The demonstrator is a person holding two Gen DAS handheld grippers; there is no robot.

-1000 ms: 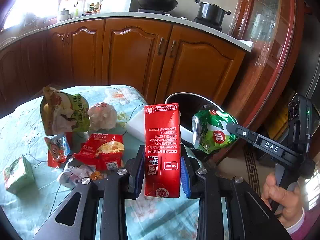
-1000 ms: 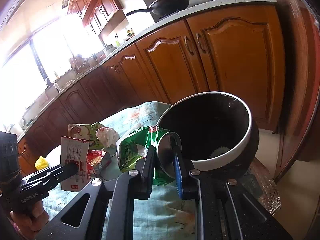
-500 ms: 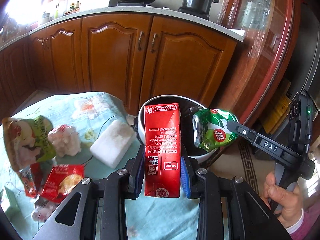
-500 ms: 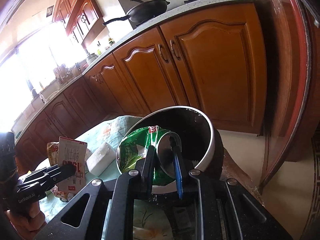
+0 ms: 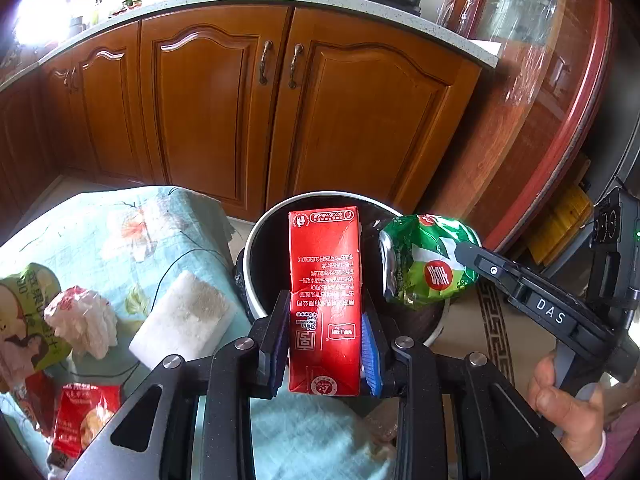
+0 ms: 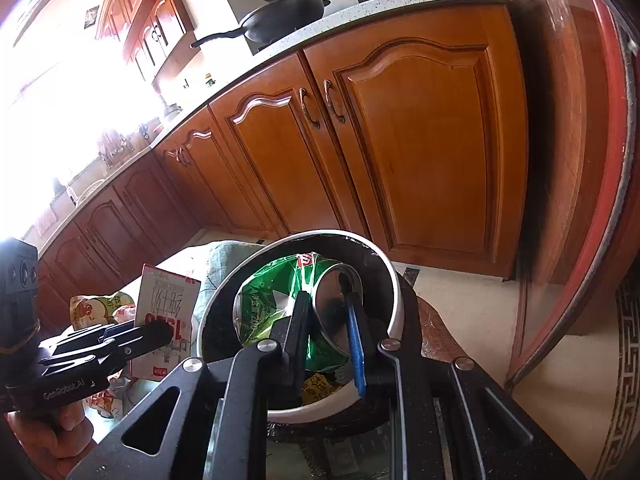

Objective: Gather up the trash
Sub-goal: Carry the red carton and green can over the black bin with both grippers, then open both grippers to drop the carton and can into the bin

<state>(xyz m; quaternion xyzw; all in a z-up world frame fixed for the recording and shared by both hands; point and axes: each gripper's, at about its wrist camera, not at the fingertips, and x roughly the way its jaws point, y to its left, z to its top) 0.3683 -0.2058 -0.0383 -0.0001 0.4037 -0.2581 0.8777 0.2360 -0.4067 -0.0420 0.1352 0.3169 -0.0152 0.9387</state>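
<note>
My left gripper (image 5: 325, 344) is shut on an upright red drink carton (image 5: 324, 280), held in front of the round white-rimmed trash bin (image 5: 256, 236). My right gripper (image 6: 330, 328) is shut on a crushed green can (image 6: 276, 300) and holds it over the bin's open mouth (image 6: 384, 264). The can (image 5: 424, 264) and the right gripper (image 5: 472, 260) show at the right of the left wrist view. The carton (image 6: 164, 316) and the left gripper (image 6: 132, 336) show at the left of the right wrist view. Some trash lies in the bin's bottom.
A table with a teal floral cloth (image 5: 132, 232) holds a white sponge block (image 5: 184, 320), a crumpled tissue (image 5: 84, 320), a green snack bag (image 5: 24, 312) and a red wrapper (image 5: 80, 416). Wooden kitchen cabinets (image 5: 280, 100) stand behind. A glass-fronted cabinet (image 5: 540, 80) is at right.
Both grippers have moved toward the bin with their loads. The carton now stands before the bin's mouth and the can hangs over it. The table litter has slid left in view.
</note>
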